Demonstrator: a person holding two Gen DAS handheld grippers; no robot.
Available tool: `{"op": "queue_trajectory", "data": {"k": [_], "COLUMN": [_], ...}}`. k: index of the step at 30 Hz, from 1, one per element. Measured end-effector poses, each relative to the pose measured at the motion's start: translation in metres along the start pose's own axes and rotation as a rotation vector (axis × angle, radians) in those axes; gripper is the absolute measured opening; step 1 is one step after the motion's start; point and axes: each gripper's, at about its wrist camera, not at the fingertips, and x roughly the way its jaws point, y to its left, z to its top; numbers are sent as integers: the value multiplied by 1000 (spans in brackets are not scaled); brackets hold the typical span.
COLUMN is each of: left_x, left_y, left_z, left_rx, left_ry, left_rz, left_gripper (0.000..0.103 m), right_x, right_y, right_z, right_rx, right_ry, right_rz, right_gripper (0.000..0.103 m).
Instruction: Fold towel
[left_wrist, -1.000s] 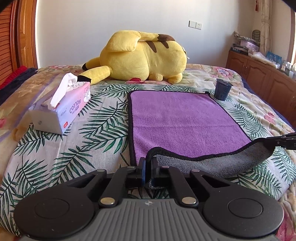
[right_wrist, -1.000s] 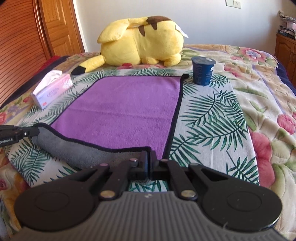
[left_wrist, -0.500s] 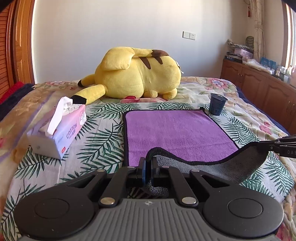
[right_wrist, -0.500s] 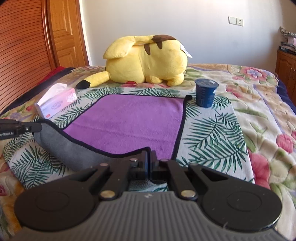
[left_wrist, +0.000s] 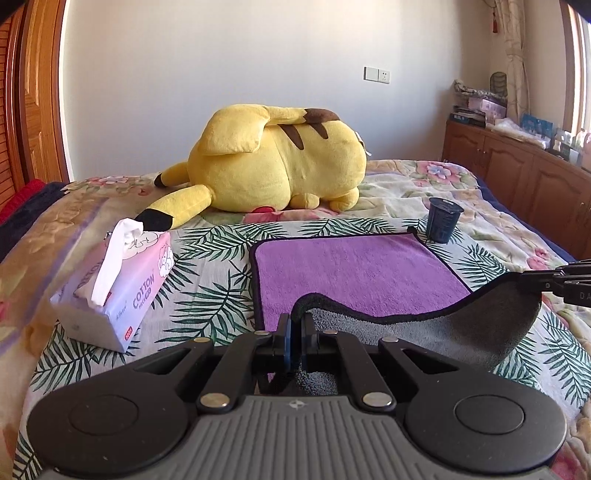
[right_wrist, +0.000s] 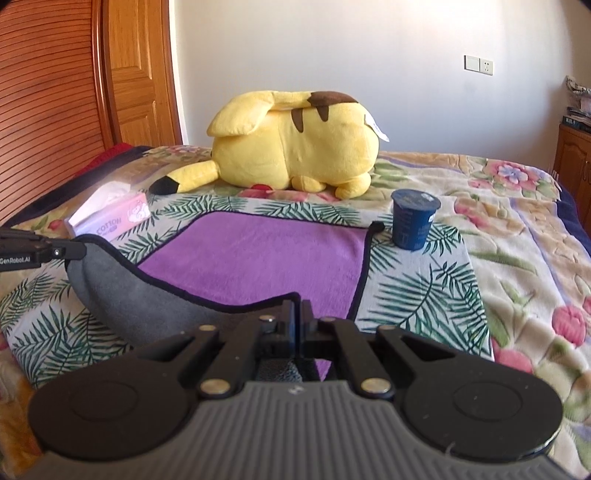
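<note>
A purple towel with a black hem and grey underside lies on the leaf-print bed cover; it also shows in the right wrist view. My left gripper is shut on the towel's near left corner. My right gripper is shut on the near right corner. Both corners are lifted, so the near edge hangs between them with the grey side facing me. The right gripper shows at the right edge of the left wrist view. The left gripper shows at the left edge of the right wrist view.
A big yellow plush toy lies beyond the towel. A pink tissue box stands to the left. A dark blue cup stands at the towel's far right corner. Wooden cabinets line the right wall.
Both grippers have risen with the towel corners. The lifted grey fold stands higher and more of the room shows.
</note>
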Motion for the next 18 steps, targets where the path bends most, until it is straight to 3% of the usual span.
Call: {"op": "queue_trajectory", "data": {"k": [18], "left_x": [26], "left_y": [3], "left_z": [35], "left_rx": [40], "left_ry": [-20], "left_rz": [12], "left_gripper": [0], "right_x": [12], "right_y": [-11], "right_z": [25], "right_rx": [-21], "right_ry": [-71], "right_rz": [-12], "right_gripper": [3]}}
